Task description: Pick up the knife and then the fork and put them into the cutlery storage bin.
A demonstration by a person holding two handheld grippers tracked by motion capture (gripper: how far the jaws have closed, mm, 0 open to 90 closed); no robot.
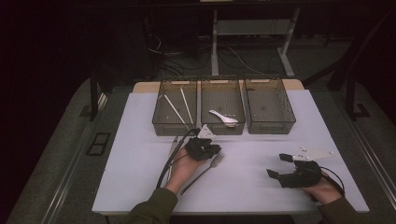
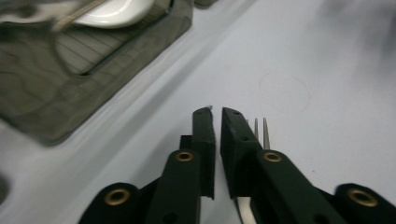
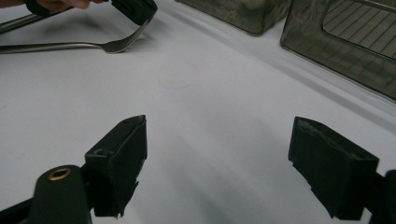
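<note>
A metal fork (image 1: 205, 170) lies flat on the white, matte tabletop (image 1: 140, 154), just in front of the middle one of three smoky, see-through plastic bins (image 1: 223, 112) with ribbed floors. Its slim handle runs back toward the person, its tines lying under the left gripper (image 1: 211, 150). In the left gripper view the two black jaws stand almost together with only a thin slit between their flat pads, and nothing shows in that slit; the fork's pointed tines (image 2: 261, 132) peek out just to the right of them, the rest of the fork being hidden by the jaws. Whether a pad touches the fork cannot be made out.

The middle bin holds a glossy white ceramic soup spoon (image 1: 224, 117); the bin to its left holds pale thin sticks (image 1: 181, 108), too small to name surely.

The right gripper (image 1: 276, 167) rests well to the right of the fork, its blocky black jaws spread wide apart over bare tabletop, holding nothing. The room beyond the bins is dark.
</note>
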